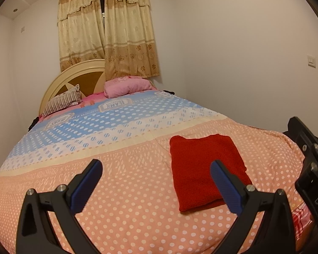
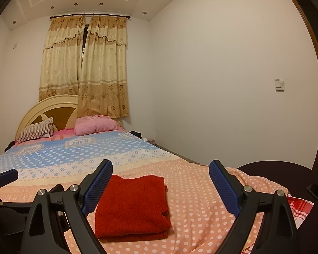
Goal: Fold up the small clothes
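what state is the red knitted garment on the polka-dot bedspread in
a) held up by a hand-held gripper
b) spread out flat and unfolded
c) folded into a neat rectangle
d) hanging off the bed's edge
c: the red knitted garment lies as a folded, layered rectangle on the peach polka-dot bedspread, with stacked edges visible at its near end and neither hand-held gripper touching it.

Warm, dimmish indoor light, yellow cast, both views. Source looks like the recessed ceiling spots [image 2: 76, 4]; soft, weak shadows on the bed [image 1: 137, 190]. No glare. Heavy fisheye: walls and curtain rod [image 2: 90, 16] bow, black vignette at corners. Slight softness and noise overall; near tool parts sharp enough.
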{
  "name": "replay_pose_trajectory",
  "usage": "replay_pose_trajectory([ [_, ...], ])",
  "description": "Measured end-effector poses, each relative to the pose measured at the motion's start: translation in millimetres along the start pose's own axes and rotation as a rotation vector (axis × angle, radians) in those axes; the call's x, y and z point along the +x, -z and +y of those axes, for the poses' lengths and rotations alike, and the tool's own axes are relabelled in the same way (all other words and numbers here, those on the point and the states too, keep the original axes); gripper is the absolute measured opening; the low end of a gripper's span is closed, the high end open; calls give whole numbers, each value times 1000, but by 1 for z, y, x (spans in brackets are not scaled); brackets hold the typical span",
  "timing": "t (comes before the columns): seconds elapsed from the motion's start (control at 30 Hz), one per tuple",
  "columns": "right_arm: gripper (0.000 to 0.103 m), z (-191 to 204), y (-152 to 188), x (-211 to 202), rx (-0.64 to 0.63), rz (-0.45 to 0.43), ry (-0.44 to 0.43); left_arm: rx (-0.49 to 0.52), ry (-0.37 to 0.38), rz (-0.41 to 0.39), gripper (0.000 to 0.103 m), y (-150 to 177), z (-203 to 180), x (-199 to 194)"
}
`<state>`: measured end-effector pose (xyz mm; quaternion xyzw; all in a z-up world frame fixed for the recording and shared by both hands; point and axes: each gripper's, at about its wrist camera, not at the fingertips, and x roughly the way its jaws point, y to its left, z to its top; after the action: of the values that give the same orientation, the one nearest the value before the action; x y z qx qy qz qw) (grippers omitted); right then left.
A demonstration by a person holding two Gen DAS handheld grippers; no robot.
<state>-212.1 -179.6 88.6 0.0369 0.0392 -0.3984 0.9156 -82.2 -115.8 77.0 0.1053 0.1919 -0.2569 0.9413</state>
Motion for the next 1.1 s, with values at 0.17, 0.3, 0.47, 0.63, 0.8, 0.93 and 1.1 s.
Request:
replay_pose_trajectory([
  [0.17, 93, -1, 2, 3, 2, 12, -1, -9, 0, 14, 103, 1, 2, 3],
  [0.3, 93, -2, 3, 4, 6, 21, -1, -11, 0, 24, 103, 2, 3, 5],
  [0.47, 93, -1, 4, 6, 6, 32, -3, -9, -3, 24, 103, 2, 3, 6],
  [0.63, 93, 0, 6, 8, 7, 44, -6, -7, -4, 24, 103, 2, 2, 6],
  [0.8, 93, 0, 6, 8, 9, 40, -4, -8, -4, 25, 103, 2, 2, 7],
  [0.93, 93, 0, 6, 8, 9, 40, -3, -10, -4, 25, 103, 2, 2, 7],
  [1.1, 93, 1, 6, 8, 9, 42, -3, -5, 1, 19, 103, 3, 3, 7],
])
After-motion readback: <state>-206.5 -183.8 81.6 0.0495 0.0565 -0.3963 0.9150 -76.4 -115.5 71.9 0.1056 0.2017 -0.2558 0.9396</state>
